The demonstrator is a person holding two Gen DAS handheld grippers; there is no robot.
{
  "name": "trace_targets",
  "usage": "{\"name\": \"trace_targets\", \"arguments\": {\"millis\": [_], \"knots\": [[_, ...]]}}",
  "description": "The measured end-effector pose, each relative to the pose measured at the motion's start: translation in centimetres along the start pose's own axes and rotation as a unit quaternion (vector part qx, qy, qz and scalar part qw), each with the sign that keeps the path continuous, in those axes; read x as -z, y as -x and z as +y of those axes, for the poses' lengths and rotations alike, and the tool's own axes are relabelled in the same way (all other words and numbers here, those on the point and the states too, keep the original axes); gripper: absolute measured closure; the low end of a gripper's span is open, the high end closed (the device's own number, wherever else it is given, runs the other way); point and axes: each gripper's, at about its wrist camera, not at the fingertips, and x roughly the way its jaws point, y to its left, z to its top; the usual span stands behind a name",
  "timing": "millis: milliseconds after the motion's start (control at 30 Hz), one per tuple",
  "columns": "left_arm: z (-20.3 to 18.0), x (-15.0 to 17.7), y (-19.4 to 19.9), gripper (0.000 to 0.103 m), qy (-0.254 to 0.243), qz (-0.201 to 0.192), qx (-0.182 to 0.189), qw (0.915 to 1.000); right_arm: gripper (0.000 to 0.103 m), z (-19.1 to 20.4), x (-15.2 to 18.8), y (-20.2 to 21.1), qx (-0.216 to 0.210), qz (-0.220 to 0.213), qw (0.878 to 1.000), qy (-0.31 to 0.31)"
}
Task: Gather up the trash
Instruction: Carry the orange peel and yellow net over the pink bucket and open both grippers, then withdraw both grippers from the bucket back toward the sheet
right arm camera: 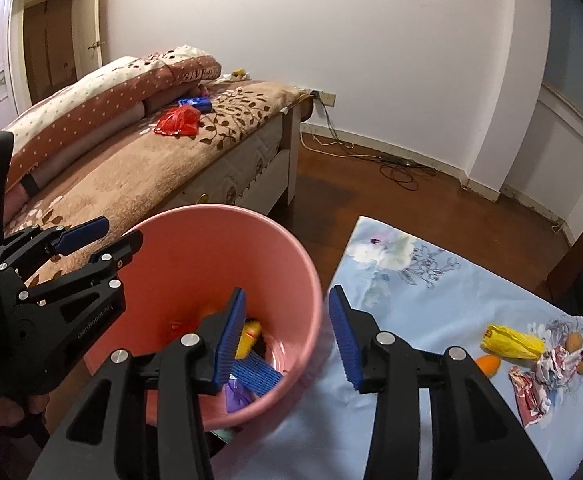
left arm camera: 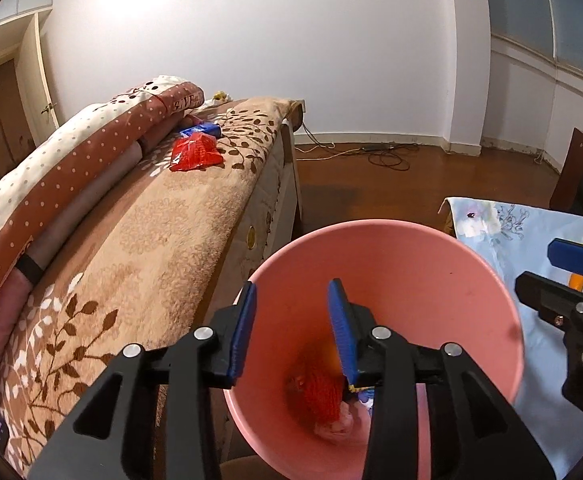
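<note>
- Bedroom with white walls [left arm camera: 331, 40], dark wooden floor [right arm camera: 351, 196], a brown door [right arm camera: 47, 40] at far left, cables [right arm camera: 403, 168] trailing along the skirting.
- Bed [left arm camera: 151, 216] on the left under a tan leaf-print blanket, with a folded polka-dot quilt [left arm camera: 51, 160] along its far side.
- Low table [right arm camera: 431, 300] on the right, covered by a pale blue floral cloth.
- One pink bin [left arm camera: 431, 264] standing on the floor between bed and table, touching the cloth edge in the right wrist view.
- On the bed, two wrappers: one red [left arm camera: 195, 154], one blue [left arm camera: 201, 130], just beside each other near the quilt.
- On the table, one yellow wrapper [right arm camera: 511, 342], two crumpled silver-red wrappers [right arm camera: 529, 396], one orange piece [right arm camera: 487, 364], two brown nuts [right arm camera: 573, 342].
- Inside the bin, mixed trash: red netting [left arm camera: 323, 396], a yellow piece [right arm camera: 249, 338], a blue ribbed piece [right arm camera: 257, 374], a purple scrap [right arm camera: 237, 396]; exact count unclear.
- Left tool [left arm camera: 291, 332] above the bin mouth, jaws well apart, gripping nothing.
- Right tool [right arm camera: 287, 336] over the bin's near rim, jaws wide apart, gripping nothing.
</note>
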Motion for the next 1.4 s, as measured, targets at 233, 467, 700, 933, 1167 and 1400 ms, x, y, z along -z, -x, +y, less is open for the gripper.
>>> {"name": "trace_targets", "arguments": {"millis": [233,467,700,933,1167,1400], "knots": [[-1.2,0.3,0.9,0.065,-0.012,-0.003,0.0,0.9999,0.059,-1.5,0.4,2.0,0.001,-0.02,1.0,-0.016],[-1.6,0.0,2.3,0.065,-0.008,-0.008,-0.005,0.9999,0.059,-2.2,1.0,4.1,-0.005,-0.038,0.999,-0.027],[-1.9,0.0,3.7,0.065,-0.004,-0.002,-0.008,1.0,0.058,-3.2,2.4,7.1,-0.003,-0.058,0.998,-0.04],[-4.5,1.3,5.6,0.065,-0.052,-0.003,-0.012,0.9986,0.058,-6.2,5.6,9.7,0.013,-0.049,0.995,-0.081],[-7.5,2.2,7.9,0.065,-0.072,-0.023,0.005,0.9971,0.058,-9.6,9.1,12.4,0.039,-0.05,0.992,-0.113],[-9.8,2.1,8.7,0.065,-0.067,-0.03,0.03,0.9969,0.058,-14.5,12.9,13.8,0.06,-0.045,0.982,-0.172]]}}
